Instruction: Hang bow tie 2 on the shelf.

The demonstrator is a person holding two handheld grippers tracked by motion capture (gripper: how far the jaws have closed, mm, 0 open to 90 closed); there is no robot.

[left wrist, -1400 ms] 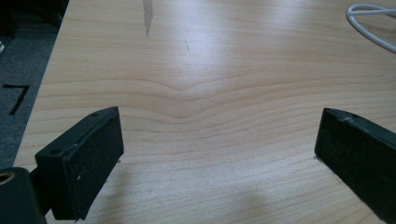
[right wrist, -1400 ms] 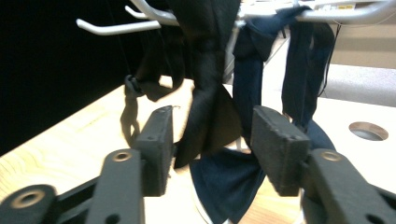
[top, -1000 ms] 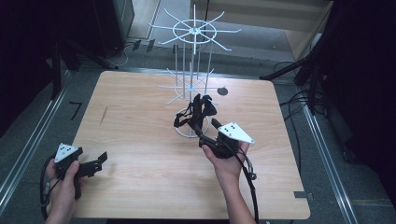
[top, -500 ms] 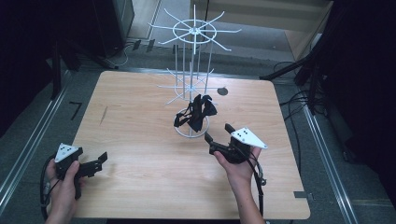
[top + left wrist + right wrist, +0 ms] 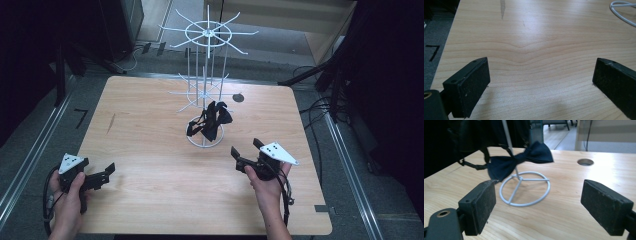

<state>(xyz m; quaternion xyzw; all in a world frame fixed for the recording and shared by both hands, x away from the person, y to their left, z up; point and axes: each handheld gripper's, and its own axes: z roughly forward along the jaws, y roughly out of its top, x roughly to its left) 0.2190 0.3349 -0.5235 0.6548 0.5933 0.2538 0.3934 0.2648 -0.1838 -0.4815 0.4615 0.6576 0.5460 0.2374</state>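
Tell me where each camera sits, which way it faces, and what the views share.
High view: above the person's side, looking forward and down on the table; shows both hands, left gripper, right gripper, wire rack.
Left gripper view: rides the left gripper, looking along open jaws at bare wood.
Right gripper view: rides the right gripper, open jaws facing the bow tie hanging over the rack's ring base.
Shared: high and right gripper views both show bow tie and ring base.

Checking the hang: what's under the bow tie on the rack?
Under the bow tie: the rack's white ring base and its pole on bare table. Its hook is covered by the fabric.
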